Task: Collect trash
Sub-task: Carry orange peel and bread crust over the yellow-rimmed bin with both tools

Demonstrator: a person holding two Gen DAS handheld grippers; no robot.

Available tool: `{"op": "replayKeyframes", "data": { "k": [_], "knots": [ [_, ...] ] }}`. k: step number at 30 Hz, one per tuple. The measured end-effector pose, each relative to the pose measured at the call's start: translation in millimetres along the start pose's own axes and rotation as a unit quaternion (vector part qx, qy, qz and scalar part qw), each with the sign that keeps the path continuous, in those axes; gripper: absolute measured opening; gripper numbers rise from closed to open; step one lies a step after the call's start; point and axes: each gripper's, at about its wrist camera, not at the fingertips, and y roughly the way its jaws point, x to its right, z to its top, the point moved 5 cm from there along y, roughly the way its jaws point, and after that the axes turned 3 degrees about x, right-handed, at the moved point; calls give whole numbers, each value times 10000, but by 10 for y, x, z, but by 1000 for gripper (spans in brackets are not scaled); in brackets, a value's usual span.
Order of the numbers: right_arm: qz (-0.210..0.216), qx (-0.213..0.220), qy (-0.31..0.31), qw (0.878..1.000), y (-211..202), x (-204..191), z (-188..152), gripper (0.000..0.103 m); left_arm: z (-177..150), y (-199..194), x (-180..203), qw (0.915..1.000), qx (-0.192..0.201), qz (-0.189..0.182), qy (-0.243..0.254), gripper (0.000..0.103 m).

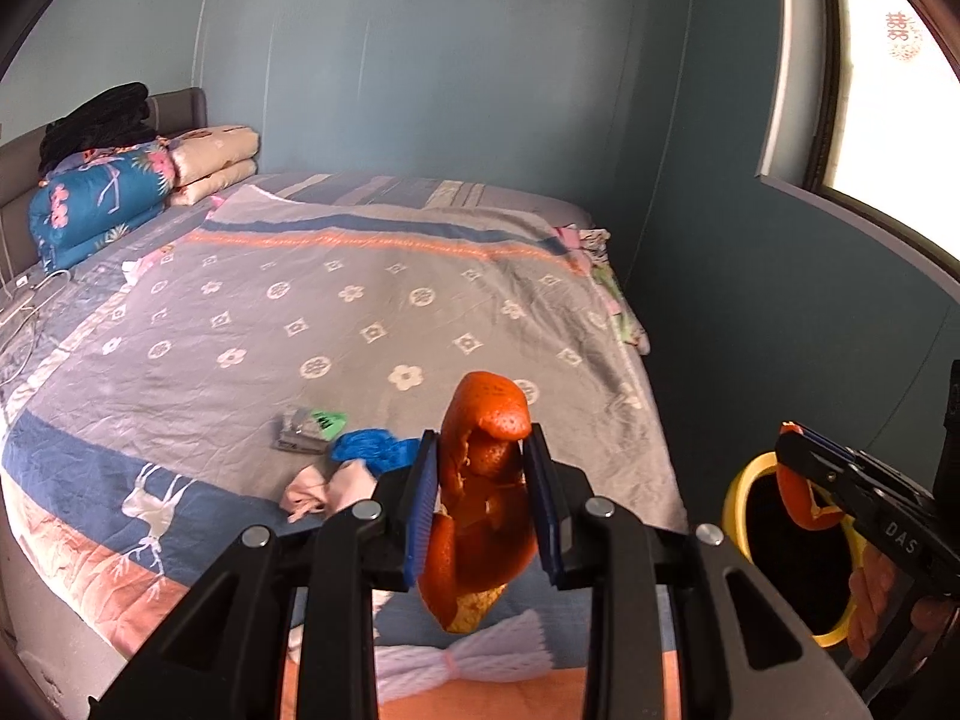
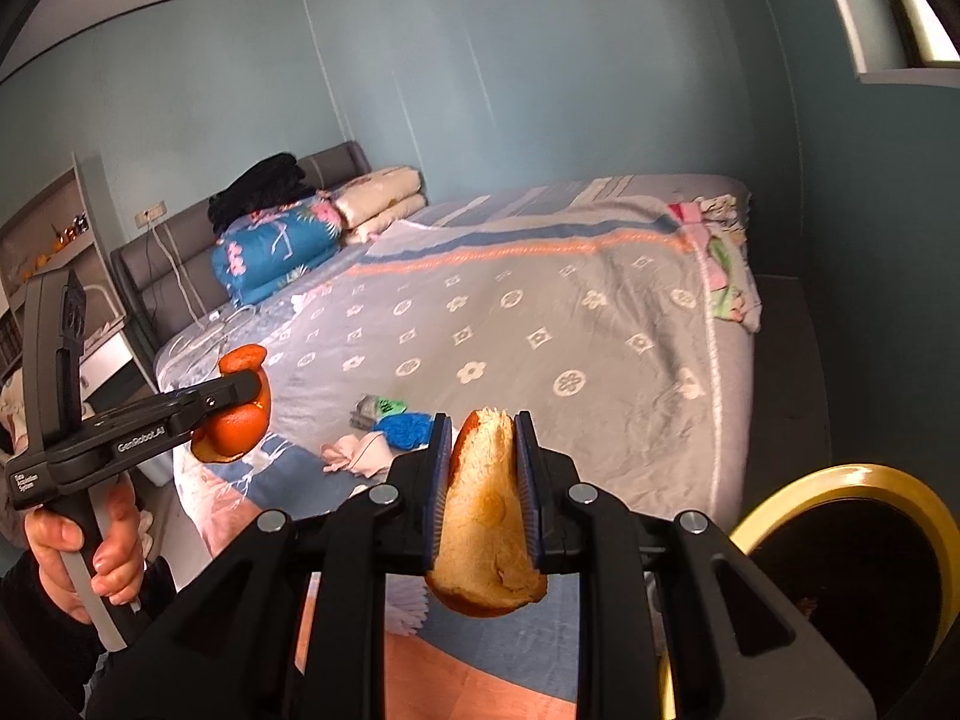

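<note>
My left gripper (image 1: 483,450) is shut on a large piece of orange peel (image 1: 480,498) and holds it above the bed's near end; it also shows in the right wrist view (image 2: 240,396). My right gripper (image 2: 483,438) is shut on a second orange peel piece (image 2: 486,522), pale inner side toward the camera. In the left wrist view the right gripper (image 1: 792,438) hangs over a yellow-rimmed trash bin (image 1: 735,486) beside the bed. The bin (image 2: 840,477) sits at lower right in the right wrist view. A crumpled wrapper (image 1: 309,429), a blue scrap (image 1: 372,447) and pinkish tissue (image 1: 324,489) lie on the bedspread.
The bed (image 1: 360,312) fills the middle, with folded quilts (image 1: 102,204) and black clothes (image 1: 99,120) at the headboard. Cables (image 1: 24,300) lie at its left edge. A blue wall and window sill (image 1: 852,210) are on the right. Shelves (image 2: 54,240) stand at far left.
</note>
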Motion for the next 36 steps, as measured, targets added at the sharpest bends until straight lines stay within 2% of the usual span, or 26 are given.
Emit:
{"op": "replayKeyframes", "data": {
  "k": [20,36],
  "knots": [
    [-687,580,496,9947,-690,910,135,21,181,48,1064,9970,70,-670,386,27],
    [-1192,728,973,9854,-1008,1624,66,21,-74,360,1884,9875,-298,-1260,904,27]
  ]
}}
